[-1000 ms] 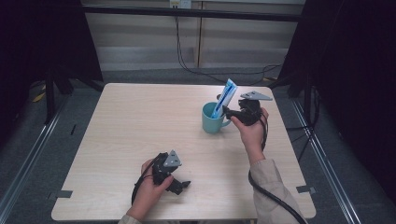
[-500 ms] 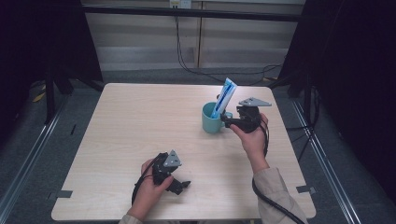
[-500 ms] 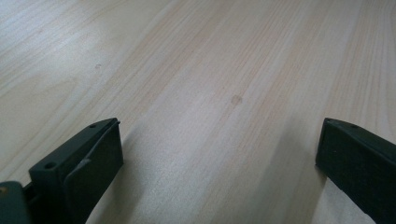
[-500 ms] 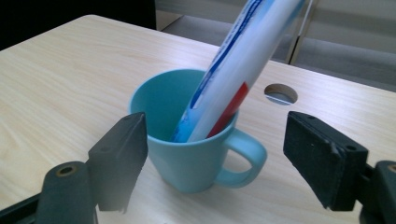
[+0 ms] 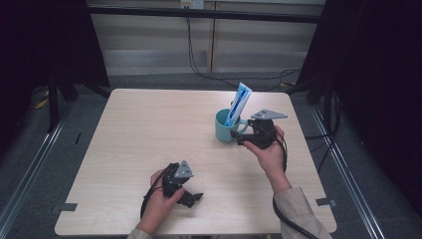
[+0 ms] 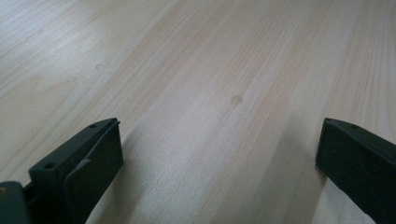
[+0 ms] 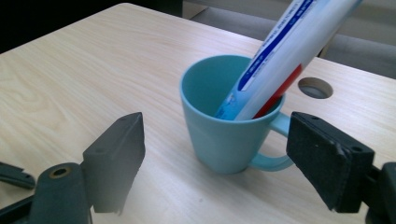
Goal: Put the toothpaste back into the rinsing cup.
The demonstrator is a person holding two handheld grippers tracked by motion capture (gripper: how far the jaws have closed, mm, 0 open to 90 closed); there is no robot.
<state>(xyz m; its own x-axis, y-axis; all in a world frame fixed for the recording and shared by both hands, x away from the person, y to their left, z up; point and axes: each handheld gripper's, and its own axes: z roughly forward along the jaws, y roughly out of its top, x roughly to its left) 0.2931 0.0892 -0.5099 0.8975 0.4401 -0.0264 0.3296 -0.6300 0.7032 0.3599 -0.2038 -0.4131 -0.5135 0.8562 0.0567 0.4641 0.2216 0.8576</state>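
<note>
Teal mug point(image 7: 229, 126) stands just ahead of my right claw point(image 5: 238, 138), toothpaste tube point(image 7: 285, 51) leaning inside toward 1 o'clock. Jaws have just been opening — now spread, nothing pinched. Withdraw straight back toward 6 o'clock — avoid clipping the handle point(image 7: 275, 149).

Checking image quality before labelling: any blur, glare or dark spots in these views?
High view: soft, dark surround, table evenly lit. Left gripper view: near tongs blurred, faint sheen on wood. Right gripper view: mug fairly sharp, tube cropped at top, no harsh glare.
</note>
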